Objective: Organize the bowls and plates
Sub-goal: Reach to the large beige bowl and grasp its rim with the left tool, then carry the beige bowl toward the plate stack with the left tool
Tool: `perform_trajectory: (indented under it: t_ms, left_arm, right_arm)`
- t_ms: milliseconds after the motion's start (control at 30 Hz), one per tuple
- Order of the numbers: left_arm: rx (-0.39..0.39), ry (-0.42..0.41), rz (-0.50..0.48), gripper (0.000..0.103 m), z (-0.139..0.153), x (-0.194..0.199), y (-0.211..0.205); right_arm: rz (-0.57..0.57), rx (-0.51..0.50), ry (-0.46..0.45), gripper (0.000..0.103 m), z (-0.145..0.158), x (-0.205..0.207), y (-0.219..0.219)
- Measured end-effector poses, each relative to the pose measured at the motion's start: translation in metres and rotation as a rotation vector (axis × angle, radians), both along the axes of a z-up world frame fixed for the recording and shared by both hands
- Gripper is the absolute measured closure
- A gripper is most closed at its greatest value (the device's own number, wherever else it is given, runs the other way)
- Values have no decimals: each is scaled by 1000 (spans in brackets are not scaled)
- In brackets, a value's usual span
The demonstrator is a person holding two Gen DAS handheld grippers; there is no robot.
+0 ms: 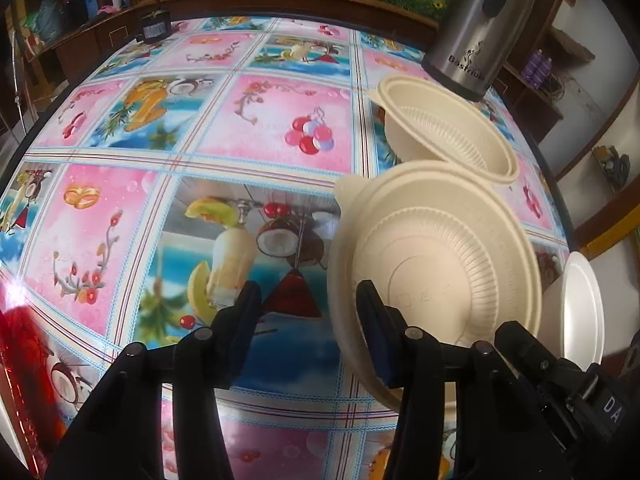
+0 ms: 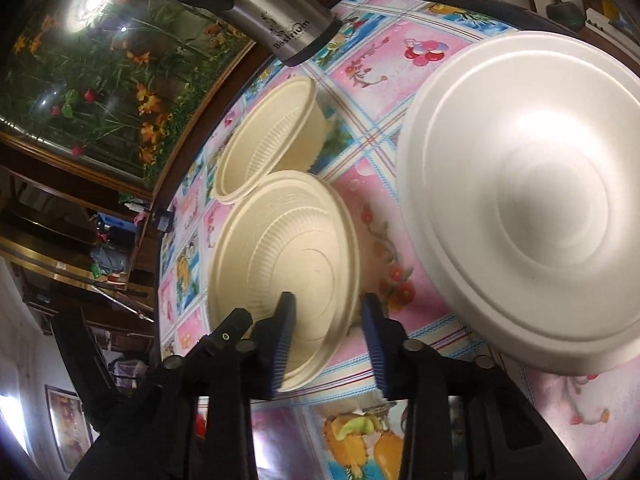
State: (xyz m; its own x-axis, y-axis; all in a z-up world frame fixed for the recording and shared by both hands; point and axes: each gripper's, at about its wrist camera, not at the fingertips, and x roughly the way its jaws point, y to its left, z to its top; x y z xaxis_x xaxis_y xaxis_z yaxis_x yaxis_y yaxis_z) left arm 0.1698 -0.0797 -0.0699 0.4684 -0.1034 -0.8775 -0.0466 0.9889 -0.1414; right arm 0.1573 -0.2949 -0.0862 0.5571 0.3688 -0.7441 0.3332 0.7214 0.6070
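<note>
A cream ribbed bowl (image 1: 436, 264) lies tilted on the patterned table, and a second cream bowl (image 1: 448, 132) sits behind it. My left gripper (image 1: 308, 316) is open, its right finger just inside the near bowl's rim. My right gripper (image 2: 328, 332) is open, with the same near bowl's (image 2: 288, 248) rim between its fingers. The far bowl (image 2: 268, 136) shows beyond it. A white plate (image 2: 528, 208) stands tilted at the right; its edge also shows in the left wrist view (image 1: 580, 308).
A steel thermos jug (image 1: 480, 28) stands behind the bowls near the table's far edge; it also shows in the right wrist view (image 2: 260, 12). A red shiny object (image 1: 24, 360) lies at the left edge. The tablecloth (image 1: 200, 160) stretches left of the bowls.
</note>
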Motion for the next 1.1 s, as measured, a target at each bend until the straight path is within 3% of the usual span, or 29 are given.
perform_trajectory:
  t_ms: [67, 300, 1100]
  left_arm:
    - [13, -1, -10, 69, 0, 0, -1]
    - [51, -4, -50, 90, 1, -5, -9]
    - [61, -71, -58, 90, 27, -62, 12]
  right_arm:
    - [-4, -8, 5, 81, -2, 1, -1]
    - [19, -22, -11, 92, 0, -1, 2]
    - [85, -41, -75, 92, 20, -52, 22]
